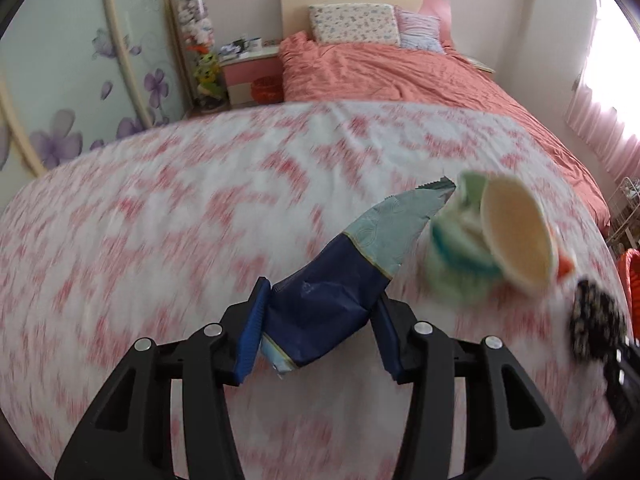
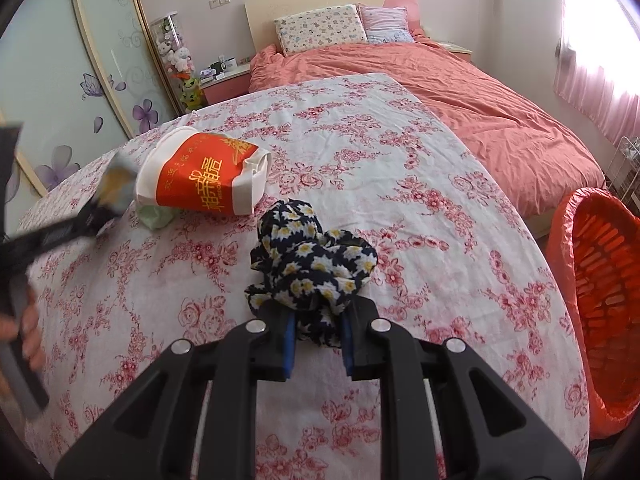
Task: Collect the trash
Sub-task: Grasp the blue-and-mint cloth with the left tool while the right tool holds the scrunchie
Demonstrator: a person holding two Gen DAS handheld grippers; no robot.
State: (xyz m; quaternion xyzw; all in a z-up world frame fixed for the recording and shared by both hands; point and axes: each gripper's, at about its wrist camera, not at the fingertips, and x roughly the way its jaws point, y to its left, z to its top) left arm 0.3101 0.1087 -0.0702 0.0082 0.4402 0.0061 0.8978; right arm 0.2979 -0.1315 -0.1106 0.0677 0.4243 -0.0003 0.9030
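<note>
Holding blue wrapper (image 1: pixel 320 300) in left gripper (image 1: pixel 318 330), orange-lined basket (image 2: pixel 600 280) unfilled

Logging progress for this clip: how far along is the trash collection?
Done: nothing visibly; the orange-lined basket shows no trash inside. In hand: the left hand-held gripper grips a blue wrapper; the right hand-held gripper is shut on a daisy-print cloth. Left: the red-and-white paper cup and a green scrap lie on the floral tablecloth.
</note>
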